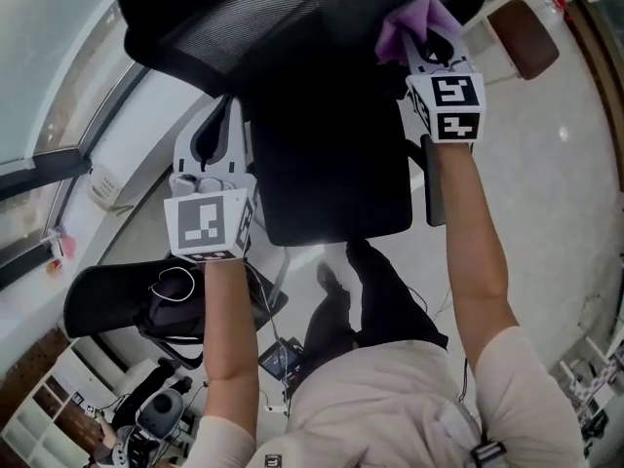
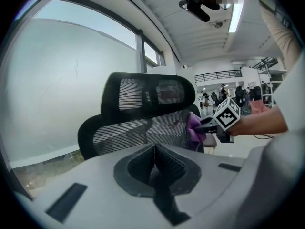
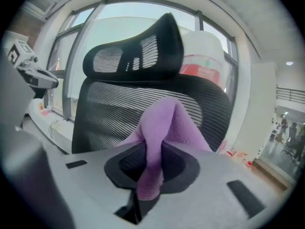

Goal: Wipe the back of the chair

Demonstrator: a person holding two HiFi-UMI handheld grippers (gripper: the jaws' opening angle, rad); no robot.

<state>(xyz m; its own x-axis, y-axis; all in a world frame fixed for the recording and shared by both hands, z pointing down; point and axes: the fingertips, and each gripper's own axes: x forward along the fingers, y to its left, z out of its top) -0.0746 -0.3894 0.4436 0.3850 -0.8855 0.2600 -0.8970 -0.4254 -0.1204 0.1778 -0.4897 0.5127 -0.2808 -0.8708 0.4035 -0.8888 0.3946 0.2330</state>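
Note:
A black mesh office chair (image 1: 322, 76) stands before me, its mesh back (image 3: 114, 113) and headrest (image 3: 143, 51) facing the grippers. My right gripper (image 1: 425, 39) is shut on a purple cloth (image 1: 414, 22), which presses against the right part of the mesh back. The cloth (image 3: 162, 137) bulges out of the jaws in the right gripper view. The left gripper view shows the cloth (image 2: 194, 128) on the mesh too. My left gripper (image 1: 216, 130) hangs left of the chair back, jaws closed together with nothing held, clear of the mesh.
A second black chair (image 1: 146, 300) with cables on it sits at lower left. A brown stool (image 1: 525, 37) stands at upper right. A window wall and sill (image 1: 68, 115) run along the left. The person's legs stand behind the chair seat (image 1: 336, 183).

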